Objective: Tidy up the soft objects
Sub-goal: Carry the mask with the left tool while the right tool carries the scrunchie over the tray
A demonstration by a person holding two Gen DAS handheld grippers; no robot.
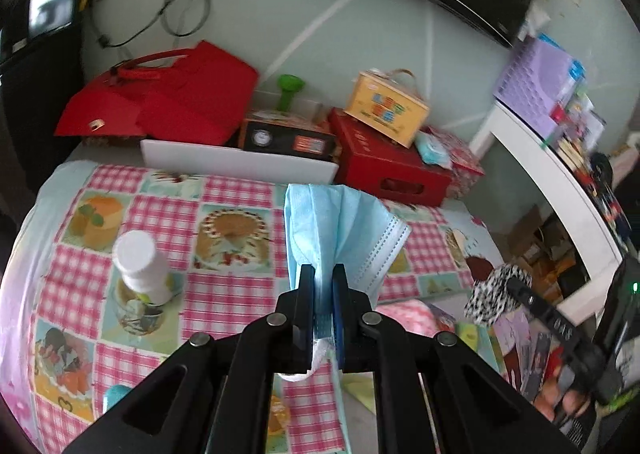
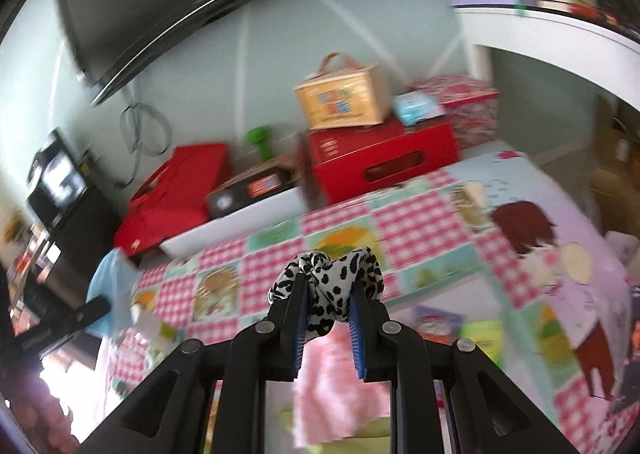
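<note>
Left tongs (image 1: 323,274) pinch blue face mask (image 1: 340,230) above checkered worktop (image 1: 232,189). Right tongs (image 2: 329,296) grip leopard-print scrunchie (image 2: 326,282). White tray (image 1: 236,161) holds black box (image 1: 288,137). White-capped bottle (image 1: 138,270) sharp only in left view.

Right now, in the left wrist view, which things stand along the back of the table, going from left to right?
Red bag → green object → dark box in the white tray → yellow box on top of the red crate → patterned red box.
</note>
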